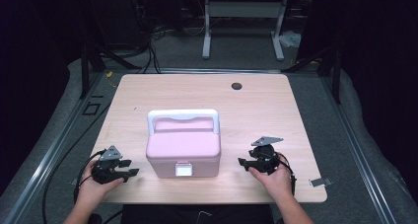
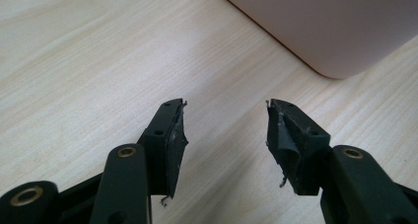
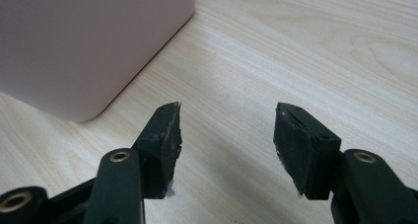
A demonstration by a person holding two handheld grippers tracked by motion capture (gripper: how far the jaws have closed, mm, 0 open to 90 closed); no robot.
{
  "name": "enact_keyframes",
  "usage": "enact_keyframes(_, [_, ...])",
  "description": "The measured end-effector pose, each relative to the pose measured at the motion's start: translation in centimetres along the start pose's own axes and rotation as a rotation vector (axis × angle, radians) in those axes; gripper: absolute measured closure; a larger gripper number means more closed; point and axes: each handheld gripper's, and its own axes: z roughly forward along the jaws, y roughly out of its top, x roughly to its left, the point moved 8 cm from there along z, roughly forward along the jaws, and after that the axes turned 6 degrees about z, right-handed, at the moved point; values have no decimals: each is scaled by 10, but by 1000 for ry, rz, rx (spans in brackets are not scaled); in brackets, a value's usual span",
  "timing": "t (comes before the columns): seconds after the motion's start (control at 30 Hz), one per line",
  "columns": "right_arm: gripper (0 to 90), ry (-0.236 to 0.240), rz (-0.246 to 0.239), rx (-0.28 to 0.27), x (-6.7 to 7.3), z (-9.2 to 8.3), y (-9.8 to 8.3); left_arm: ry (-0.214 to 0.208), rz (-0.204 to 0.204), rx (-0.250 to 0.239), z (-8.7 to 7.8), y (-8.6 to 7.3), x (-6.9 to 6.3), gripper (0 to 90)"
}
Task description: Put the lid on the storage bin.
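Note:
A pink lidded box (image 1: 183, 152) with a white carry handle (image 1: 183, 116) and a white front latch (image 1: 184, 170) stands near the front middle of the wooden table (image 1: 256, 110). My left gripper (image 1: 132, 168) rests low over the table to the box's left, jaws open and empty. The left gripper view has the box's rounded pink corner (image 2: 340, 31) ahead at upper right, with the left gripper (image 2: 226, 105) apart from it. My right gripper (image 1: 241, 162) sits to the box's right, open and empty. Its own view puts the box wall (image 3: 84, 41) at upper left of the right gripper (image 3: 227, 106).
A dark round grommet hole (image 1: 237, 86) lies at the table's back right. A metal clip (image 1: 319, 182) sits at the front right edge. Beyond the table stand a white frame (image 1: 244, 17) and floor cables (image 1: 148, 46). Bare wood surrounds the box.

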Motion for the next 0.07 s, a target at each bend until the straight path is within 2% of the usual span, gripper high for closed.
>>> enact_keyframes(0.07, [430,3,0,3,0,0,0,-5,5,5,1,0,-1,488])
